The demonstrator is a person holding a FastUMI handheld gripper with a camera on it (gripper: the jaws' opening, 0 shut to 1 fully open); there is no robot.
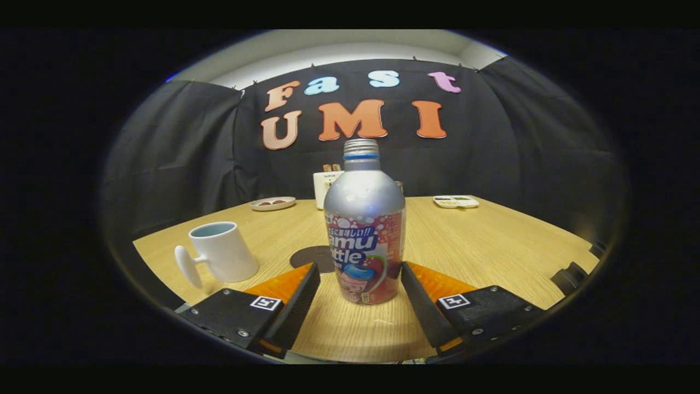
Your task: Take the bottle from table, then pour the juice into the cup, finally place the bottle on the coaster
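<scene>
Bottle [365, 241] upright on wooden worktop [481, 241], cap on, between the spread fingers of hand-held gripper [361, 284], a slight gap visible on each side. Dark round coaster [309, 255] just behind its left side. White cup [221, 253] further left, tilted. Beyond, near the worktop's far edge: small plate [272, 203], white holder [324, 186], divided tray [456, 202].

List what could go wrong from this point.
1. The gripper is open around the standing bottle; an off-centre close could tip it.
2. The bottle looks uncapped, so a tilt may spill juice.
3. The cup and coaster sit close by, so a swing might knock the cup.
</scene>
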